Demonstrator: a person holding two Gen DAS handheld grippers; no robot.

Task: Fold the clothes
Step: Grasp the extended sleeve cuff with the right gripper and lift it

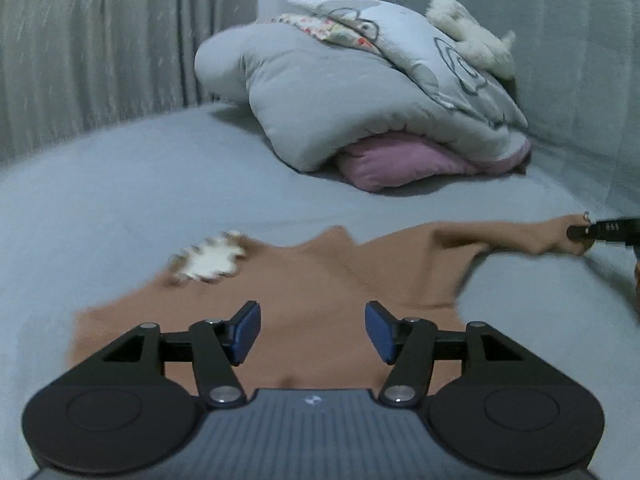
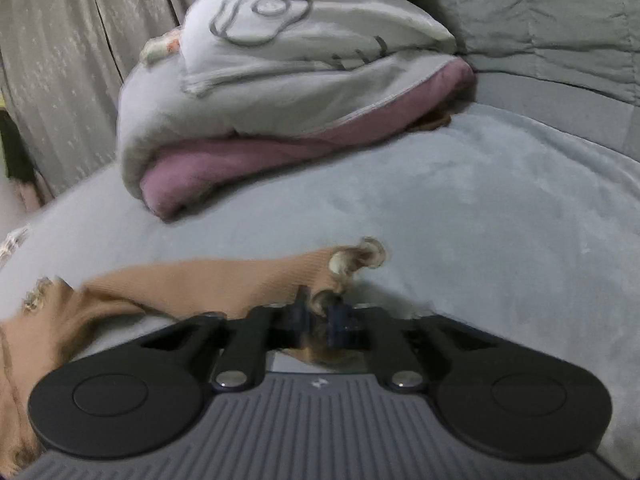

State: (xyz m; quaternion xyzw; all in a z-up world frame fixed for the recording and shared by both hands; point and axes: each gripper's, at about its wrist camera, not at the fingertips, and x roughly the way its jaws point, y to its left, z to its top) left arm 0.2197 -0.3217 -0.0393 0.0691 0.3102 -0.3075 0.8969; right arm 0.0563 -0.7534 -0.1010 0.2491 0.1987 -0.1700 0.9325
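A tan long-sleeved top [image 1: 304, 280] with a white frilly collar [image 1: 210, 260] lies spread on the grey bed. My left gripper [image 1: 312, 330] is open and empty, hovering over the top's body. My right gripper [image 2: 318, 312] is shut on the frilly cuff [image 2: 352, 258] of the top's sleeve [image 2: 208, 280]. In the left wrist view the right gripper [image 1: 580, 234] holds that sleeve [image 1: 500, 240] stretched out to the right.
A folded grey duvet [image 1: 340, 108] with a pink cushion [image 1: 400, 160] under it and a white plush toy [image 1: 468, 32] sits at the head of the bed. The grey bedsheet [image 1: 140, 184], padded headboard [image 1: 580, 60] and curtains [image 1: 100, 40] surround it.
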